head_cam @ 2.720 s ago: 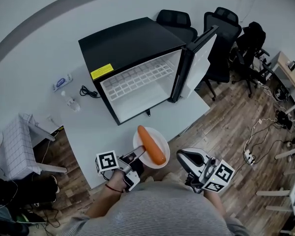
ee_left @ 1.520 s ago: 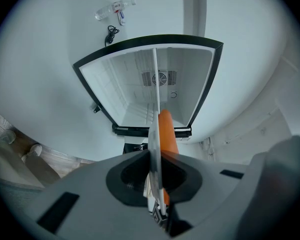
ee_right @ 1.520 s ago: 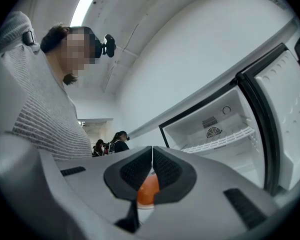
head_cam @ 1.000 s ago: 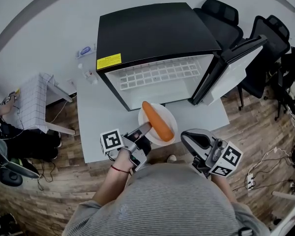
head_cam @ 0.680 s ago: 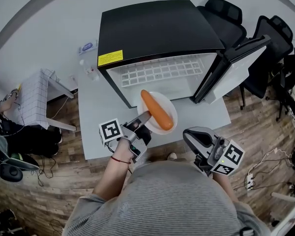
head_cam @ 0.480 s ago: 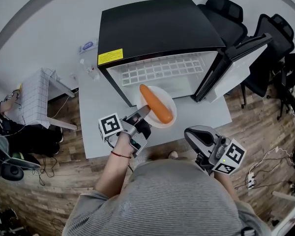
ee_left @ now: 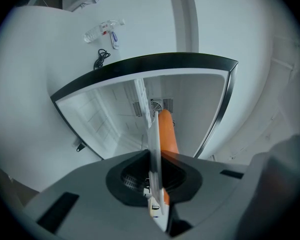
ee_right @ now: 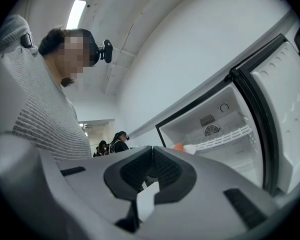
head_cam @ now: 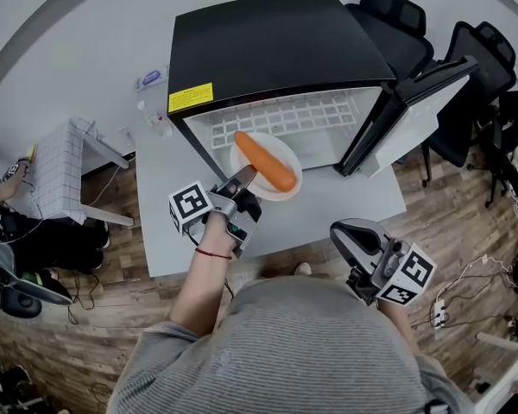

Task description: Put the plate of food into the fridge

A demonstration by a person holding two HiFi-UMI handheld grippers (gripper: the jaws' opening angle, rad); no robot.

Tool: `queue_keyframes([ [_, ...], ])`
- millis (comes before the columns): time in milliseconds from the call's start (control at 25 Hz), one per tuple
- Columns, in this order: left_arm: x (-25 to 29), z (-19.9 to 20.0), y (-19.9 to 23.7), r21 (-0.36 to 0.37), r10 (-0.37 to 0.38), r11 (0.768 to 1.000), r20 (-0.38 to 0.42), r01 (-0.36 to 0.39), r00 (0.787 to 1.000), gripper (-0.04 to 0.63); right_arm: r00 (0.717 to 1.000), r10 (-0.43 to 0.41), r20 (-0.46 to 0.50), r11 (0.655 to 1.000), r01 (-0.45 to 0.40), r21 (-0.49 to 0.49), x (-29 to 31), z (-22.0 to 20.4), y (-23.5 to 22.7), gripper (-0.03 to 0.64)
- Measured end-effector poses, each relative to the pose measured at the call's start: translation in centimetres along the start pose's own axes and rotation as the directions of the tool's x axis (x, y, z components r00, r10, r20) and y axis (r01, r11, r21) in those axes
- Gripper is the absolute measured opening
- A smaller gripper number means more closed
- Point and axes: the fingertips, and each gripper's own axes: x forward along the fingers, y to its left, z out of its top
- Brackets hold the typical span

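Gripping the white plate by its near rim, the left gripper has both fingers clamped thin on the edge. In the left gripper view the plate runs edge-on straight out from the fingertips. The carrot lies across the plate just beyond the fingers. The plate's far rim sits over the front lip of the open mini fridge, with the rest above the grey table. Ahead of the fingers the white cavity is open, and the wire shelf sits further in. The fridge door is swung out, right of the fingers and well apart from the plate. The right gripper is low beside the person's torso, off the table edge. Its fingers are pressed together with nothing between them.
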Motion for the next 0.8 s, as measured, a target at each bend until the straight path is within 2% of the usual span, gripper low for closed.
queue_keyframes([
  [440,1.8,1.6,0.4,-0.024,0.055,0.998,0.132,-0.052,0.990,0.035,1.000,0.005,-0.007,1.000,-0.005,0.015,0.0,0.0,-0.8,0.014],
  [800,2.9,2.3,0.8,-0.048,0.086,0.996,0.201,-0.077,0.976,0.035,1.000,0.006,-0.007,1.000,-0.006,0.021,-0.5,0.6,-2.1,0.014],
])
